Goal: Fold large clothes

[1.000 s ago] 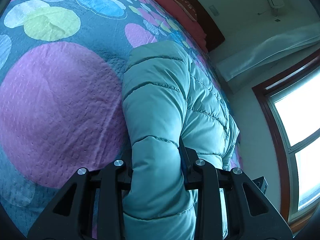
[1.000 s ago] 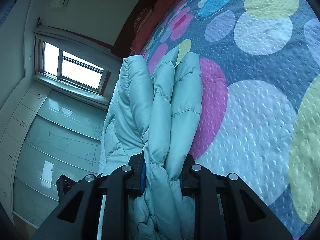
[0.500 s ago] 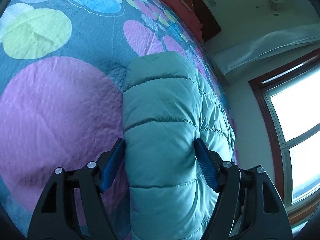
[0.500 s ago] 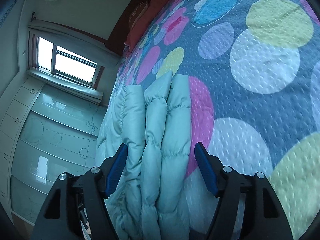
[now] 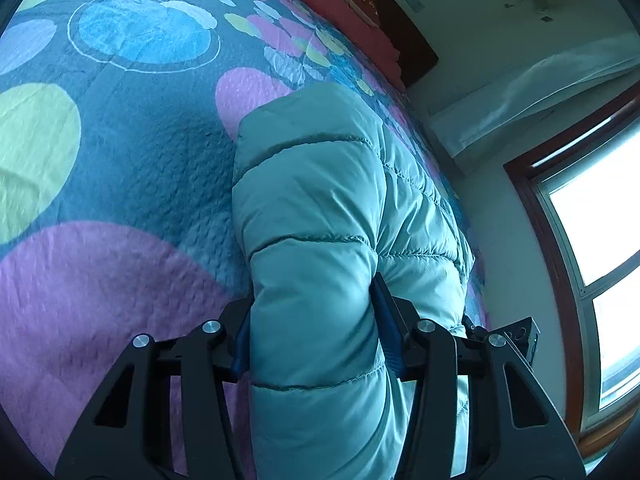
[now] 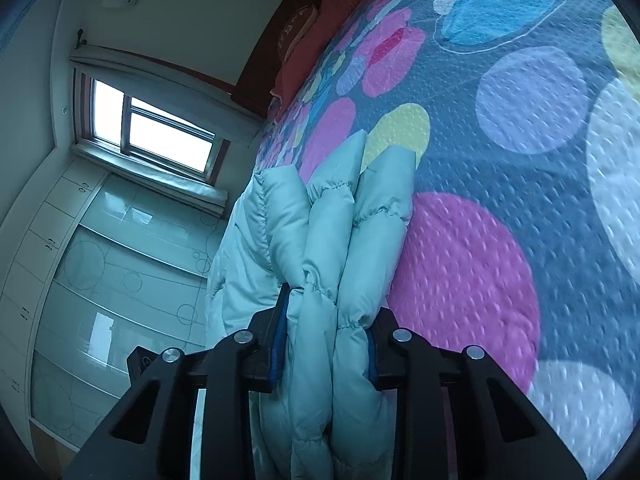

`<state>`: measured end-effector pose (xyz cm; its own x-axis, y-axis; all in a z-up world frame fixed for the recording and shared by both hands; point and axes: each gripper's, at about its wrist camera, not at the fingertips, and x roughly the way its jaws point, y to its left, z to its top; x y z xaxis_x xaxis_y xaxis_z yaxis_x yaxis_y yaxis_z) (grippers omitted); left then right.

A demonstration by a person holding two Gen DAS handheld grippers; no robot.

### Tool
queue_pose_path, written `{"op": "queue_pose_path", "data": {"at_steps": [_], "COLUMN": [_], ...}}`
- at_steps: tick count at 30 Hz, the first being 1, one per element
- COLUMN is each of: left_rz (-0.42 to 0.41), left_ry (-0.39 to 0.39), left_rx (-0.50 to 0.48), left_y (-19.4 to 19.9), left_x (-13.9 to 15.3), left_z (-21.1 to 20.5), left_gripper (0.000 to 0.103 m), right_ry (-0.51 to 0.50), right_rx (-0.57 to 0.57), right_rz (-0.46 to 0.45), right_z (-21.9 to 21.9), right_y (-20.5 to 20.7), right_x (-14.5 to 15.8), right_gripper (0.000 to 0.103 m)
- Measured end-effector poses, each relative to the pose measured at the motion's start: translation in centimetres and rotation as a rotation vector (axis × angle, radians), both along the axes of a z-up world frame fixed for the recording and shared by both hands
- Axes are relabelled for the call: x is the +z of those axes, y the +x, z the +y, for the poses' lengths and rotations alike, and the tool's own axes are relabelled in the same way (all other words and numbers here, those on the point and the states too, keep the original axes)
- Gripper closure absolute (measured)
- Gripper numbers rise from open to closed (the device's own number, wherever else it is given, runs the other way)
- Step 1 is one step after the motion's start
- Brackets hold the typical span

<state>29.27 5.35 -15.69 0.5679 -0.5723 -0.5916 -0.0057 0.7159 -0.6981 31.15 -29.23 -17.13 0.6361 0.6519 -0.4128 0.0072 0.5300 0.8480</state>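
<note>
A light teal quilted puffer jacket (image 5: pixel 320 208) lies folded on the bed. In the left wrist view my left gripper (image 5: pixel 314 320) is shut on a thick folded edge of it, the blue pads pressed into the padding on both sides. In the right wrist view the same jacket (image 6: pixel 340 240) shows as several stacked puffy layers. My right gripper (image 6: pixel 326 328) is shut on these layers. The other gripper's black body (image 5: pixel 520 336) peeks out past the jacket's far side. The fingertips of both grippers are hidden in the fabric.
The bedspread (image 5: pixel 120 160) is blue-grey with big coloured circles and shows also in the right wrist view (image 6: pixel 520 200). Red pillows (image 5: pixel 352 12) and a dark headboard lie at the far end. A window (image 6: pixel 152 124) and glossy wardrobe doors (image 6: pixel 100 280) stand beside the bed.
Both grippers opened half a second ago around the jacket, then closed again on it. The views have shifted a little lower and closer to the bed.
</note>
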Motion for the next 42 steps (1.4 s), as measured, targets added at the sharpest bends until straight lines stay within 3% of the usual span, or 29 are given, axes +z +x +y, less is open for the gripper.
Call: {"op": "queue_pose_path", "data": {"at_steps": [7, 10, 14, 17, 23, 24, 26, 28, 36, 42], "left_rz": [-0.001, -0.006, -0.004, -0.004, -0.018, -0.021, -0.025, -0.030, -0.029, -0.039], "left_ry": [0.019, 0.039, 0.049, 0.054, 0.089, 0.103, 0.125, 0.142, 0.157, 0.158], "left_rx": [-0.001, 0.003, 0.005, -0.003, 0.001, 0.001, -0.001, -0.003, 0.019, 0.033], "left_y": [0.8, 0.0, -1.6, -3.1, -5.6, -5.7, -5.9, -5.9, -6.9, -9.3], "left_x": [0.0, 0.2, 0.7, 0.9, 1.0, 1.0, 0.9, 0.9, 1.5, 2.8], "left_z": [0.3, 0.4, 0.4, 0.4, -0.1, -0.3, -0.7, -0.9, -0.7, -0.7], "left_gripper": [0.051, 0.047, 0.040, 0.037, 0.040, 0.042, 0.048, 0.050, 0.048, 0.039], "right_ry": [-0.007, -0.013, -0.045, -0.035, -0.038, -0.053, -0.053, -0.033, -0.034, -0.017], "right_rx": [0.004, 0.003, 0.009, 0.020, 0.029, 0.024, 0.032, 0.034, 0.025, 0.002], "right_rz": [0.013, 0.022, 0.033, 0.035, 0.054, 0.061, 0.077, 0.094, 0.100, 0.101], "right_z": [-0.3, -0.5, -0.6, -0.9, -1.2, -1.1, -1.0, -0.9, -1.0, -1.7], "right_y": [0.2, -0.4, -1.5, -3.2, -5.8, -6.1, -6.1, -6.1, -6.8, -8.4], "right_x": [-0.8, -0.6, -0.1, 0.2, -0.2, -0.3, -0.6, -1.1, -0.9, 0.0], "right_gripper": [0.073, 0.067, 0.048, 0.041, 0.041, 0.043, 0.059, 0.062, 0.061, 0.060]}}
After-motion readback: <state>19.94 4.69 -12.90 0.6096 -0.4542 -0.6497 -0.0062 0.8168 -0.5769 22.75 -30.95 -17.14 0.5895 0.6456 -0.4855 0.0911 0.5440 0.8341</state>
